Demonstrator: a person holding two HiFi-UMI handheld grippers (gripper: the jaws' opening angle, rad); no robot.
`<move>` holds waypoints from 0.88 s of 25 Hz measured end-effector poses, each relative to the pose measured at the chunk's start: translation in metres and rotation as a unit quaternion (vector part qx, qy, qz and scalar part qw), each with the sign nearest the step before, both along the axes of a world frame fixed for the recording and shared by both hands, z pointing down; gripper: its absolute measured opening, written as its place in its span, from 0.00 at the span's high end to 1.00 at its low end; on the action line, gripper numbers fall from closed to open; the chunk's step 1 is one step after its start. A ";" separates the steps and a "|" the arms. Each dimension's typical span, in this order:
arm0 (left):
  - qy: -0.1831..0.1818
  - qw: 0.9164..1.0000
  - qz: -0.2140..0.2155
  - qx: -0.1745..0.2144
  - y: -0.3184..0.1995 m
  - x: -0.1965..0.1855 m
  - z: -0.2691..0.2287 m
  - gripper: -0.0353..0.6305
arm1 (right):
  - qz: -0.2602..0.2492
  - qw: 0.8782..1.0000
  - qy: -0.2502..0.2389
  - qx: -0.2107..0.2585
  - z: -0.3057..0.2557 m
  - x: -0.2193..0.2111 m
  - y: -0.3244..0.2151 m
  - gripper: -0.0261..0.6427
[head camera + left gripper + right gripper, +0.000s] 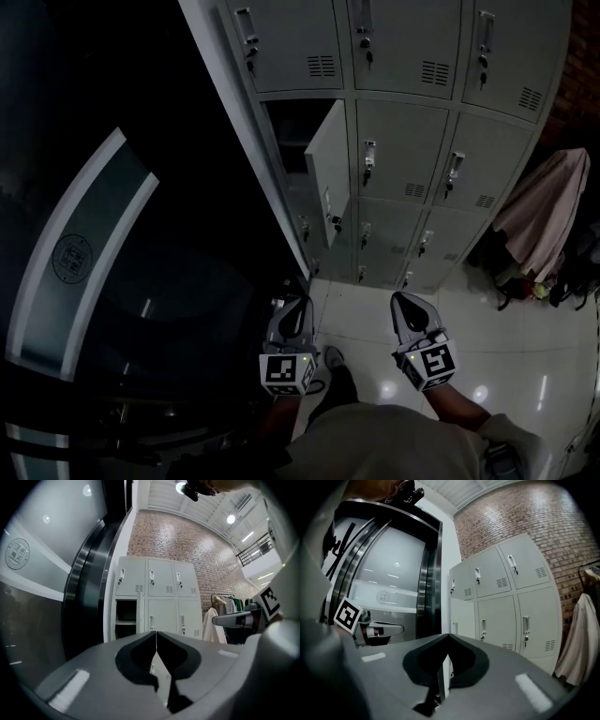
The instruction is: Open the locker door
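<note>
Both tongs hang low over the tiled floor (pixel 487 328), well short of the locker bank (pixel 412 141). My left tongs (pixel 298 309) are closed tip to tip with nothing between them, and my right tongs (pixel 405 305) are pressed together and empty too. The locker door (pixel 330 173) stands swung open ahead of the left tongs, in the bank's left column, middle row. It is well apart from both tongs.
</note>
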State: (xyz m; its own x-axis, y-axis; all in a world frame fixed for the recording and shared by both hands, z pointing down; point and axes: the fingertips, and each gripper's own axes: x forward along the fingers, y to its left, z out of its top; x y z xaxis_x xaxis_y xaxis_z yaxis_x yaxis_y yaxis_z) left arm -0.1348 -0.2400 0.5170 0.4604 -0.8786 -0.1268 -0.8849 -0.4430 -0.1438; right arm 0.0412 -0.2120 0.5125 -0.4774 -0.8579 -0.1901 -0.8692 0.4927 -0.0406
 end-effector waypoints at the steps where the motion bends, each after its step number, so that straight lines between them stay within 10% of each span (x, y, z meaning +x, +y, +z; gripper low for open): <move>1: 0.000 1.000 -0.001 0.001 0.023 0.005 0.001 0.85 | 0.000 1.000 -0.002 0.015 -0.001 0.008 0.021 0.96; 12: -0.006 1.000 -0.026 0.002 0.243 0.053 -0.002 0.85 | -0.021 0.999 -0.013 -0.040 0.012 0.067 0.230 0.96; 22: -0.015 0.999 -0.014 0.029 0.330 0.067 -0.040 0.85 | -0.033 0.999 -0.036 0.024 -0.032 0.070 0.325 0.96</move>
